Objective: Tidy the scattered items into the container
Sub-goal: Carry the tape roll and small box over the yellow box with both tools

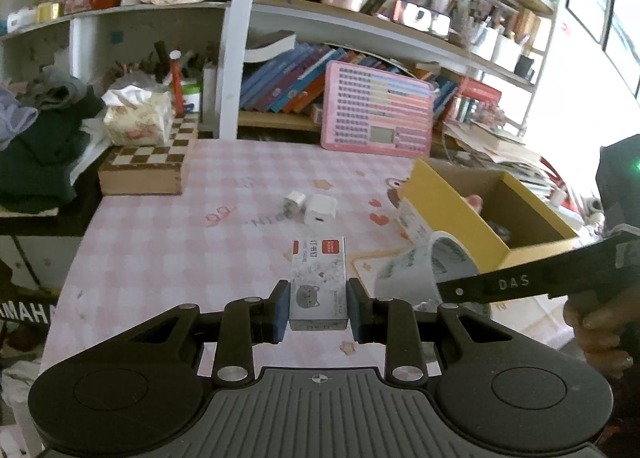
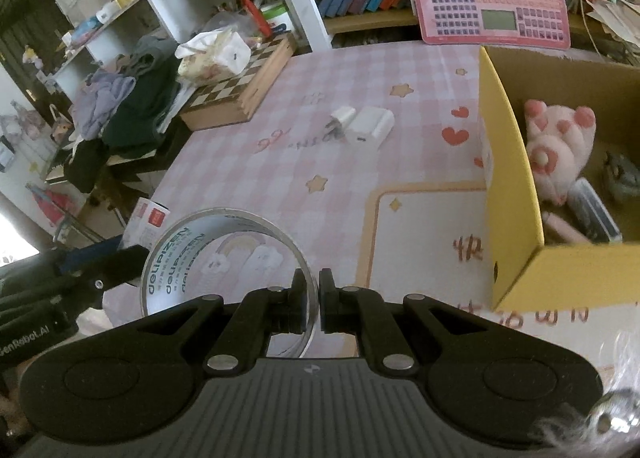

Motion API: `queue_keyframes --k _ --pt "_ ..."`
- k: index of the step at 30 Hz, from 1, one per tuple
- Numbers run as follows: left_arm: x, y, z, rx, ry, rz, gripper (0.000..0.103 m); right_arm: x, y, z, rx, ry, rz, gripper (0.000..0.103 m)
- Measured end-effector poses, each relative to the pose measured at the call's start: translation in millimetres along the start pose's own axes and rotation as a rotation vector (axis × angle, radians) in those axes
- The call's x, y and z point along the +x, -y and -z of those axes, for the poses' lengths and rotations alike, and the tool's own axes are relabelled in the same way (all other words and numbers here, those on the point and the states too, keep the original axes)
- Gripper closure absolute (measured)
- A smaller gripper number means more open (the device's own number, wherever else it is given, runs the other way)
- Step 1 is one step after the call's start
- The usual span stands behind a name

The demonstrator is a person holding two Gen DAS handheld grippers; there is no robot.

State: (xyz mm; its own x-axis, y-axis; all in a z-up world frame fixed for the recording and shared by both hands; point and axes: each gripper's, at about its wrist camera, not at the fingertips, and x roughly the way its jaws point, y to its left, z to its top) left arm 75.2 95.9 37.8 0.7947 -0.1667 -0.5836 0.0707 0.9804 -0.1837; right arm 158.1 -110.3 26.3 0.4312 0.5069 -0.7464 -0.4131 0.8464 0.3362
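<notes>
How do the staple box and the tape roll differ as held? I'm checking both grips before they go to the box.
The staple box is a flat printed rectangular carton; the tape roll is a clear hollow ring. The left gripper clamps the staple box across its outer sides; the right gripper pinches only the tape roll's thin wall, one finger inside the ring. Both are gripped and still outside the yellow cardboard box.

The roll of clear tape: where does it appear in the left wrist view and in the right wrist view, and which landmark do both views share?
Left wrist view: the roll of clear tape is right of centre, beside the yellow box.
Right wrist view: lower left of centre, its wall pinched by the right gripper.
Shared landmark: the two white chargers on the pink tablecloth.
</notes>
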Motion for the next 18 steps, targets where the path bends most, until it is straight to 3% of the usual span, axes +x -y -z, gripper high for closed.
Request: queue_keyframes --k 18 --pt "-45.3 13.2 43.6 0.032 -0.021 0.097 0.075 -44.4 -14.6 84.3 0.102 0.029 0.077 0.097"
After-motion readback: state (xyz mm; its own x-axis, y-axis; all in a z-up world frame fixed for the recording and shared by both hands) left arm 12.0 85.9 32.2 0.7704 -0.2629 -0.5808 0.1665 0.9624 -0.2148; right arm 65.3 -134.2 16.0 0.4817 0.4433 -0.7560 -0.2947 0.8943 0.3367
